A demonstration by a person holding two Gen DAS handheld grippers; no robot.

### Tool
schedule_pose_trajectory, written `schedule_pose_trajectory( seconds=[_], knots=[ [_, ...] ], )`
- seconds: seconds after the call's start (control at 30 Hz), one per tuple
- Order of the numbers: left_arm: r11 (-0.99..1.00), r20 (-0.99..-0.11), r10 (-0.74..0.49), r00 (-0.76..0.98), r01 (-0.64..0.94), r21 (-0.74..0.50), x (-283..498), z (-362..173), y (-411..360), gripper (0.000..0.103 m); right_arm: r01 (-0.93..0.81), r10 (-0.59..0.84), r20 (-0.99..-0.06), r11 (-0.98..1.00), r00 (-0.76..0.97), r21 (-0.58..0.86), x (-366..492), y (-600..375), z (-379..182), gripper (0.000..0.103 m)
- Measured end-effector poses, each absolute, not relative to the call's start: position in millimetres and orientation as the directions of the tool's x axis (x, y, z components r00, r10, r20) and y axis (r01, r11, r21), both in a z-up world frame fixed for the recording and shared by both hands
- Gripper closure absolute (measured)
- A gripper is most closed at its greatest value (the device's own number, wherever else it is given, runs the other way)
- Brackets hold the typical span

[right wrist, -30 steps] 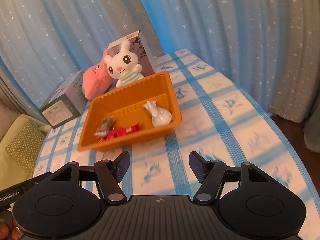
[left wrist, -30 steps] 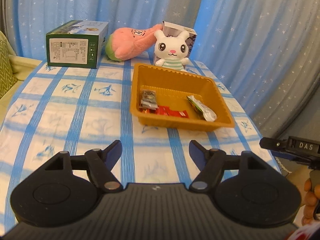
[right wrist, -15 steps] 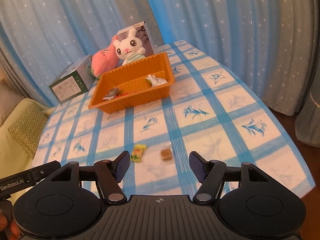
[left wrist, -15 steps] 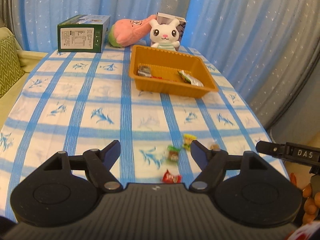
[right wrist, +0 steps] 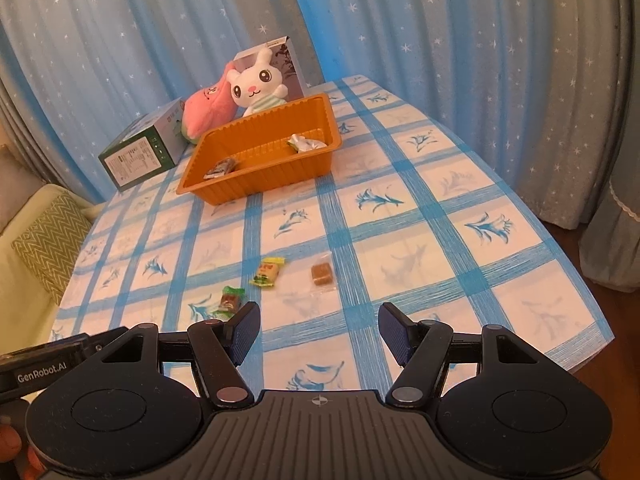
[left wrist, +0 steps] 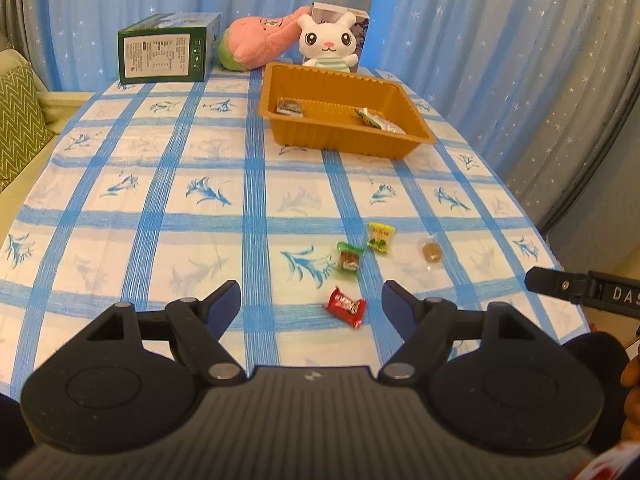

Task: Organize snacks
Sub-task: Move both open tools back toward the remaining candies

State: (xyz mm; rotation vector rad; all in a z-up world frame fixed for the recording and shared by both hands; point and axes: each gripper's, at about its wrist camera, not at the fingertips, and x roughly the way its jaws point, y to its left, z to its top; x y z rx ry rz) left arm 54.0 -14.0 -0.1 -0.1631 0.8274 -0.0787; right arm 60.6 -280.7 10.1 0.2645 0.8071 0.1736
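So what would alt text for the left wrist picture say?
Open left gripper above a blue-checked tablecloth where four wrapped candies lie loose, the red candy nearest. Farther back, an orange tray holds two snack packets, with a white bunny plush behind it.

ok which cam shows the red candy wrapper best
The left wrist view. The red candy wrapper lies in full sight on the tablecloth, just ahead of the open left gripper. The right wrist view does not show it at all; only the other three loose candies appear there.
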Motion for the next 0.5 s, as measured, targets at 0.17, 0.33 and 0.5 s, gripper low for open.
schedule_pose_trajectory(
  seconds=[0.17,0.33,0.5],
  knots=[
    [0.987,-0.736,-0.136,0.663,0.024,-0.16,49,-13,-16,0.028,-0.056,0.234,-0.685,0.961,0.69,0.272,59,-278,6,0.038],
    [0.987,-0.739,-0.148,0.657,0.051,-0.152,51,-28,-22,0.029,-0.054,0.229,-0.686,0.962,0.691,0.267,63,-277,-2,0.038],
    [0.986,-0.739,-0.165,0.653,0.103,-0.129,57,-42,-31,0.036,-0.049,0.222,-0.689,0.964,0.69,0.261,68,-278,-9,0.038]
  ],
)
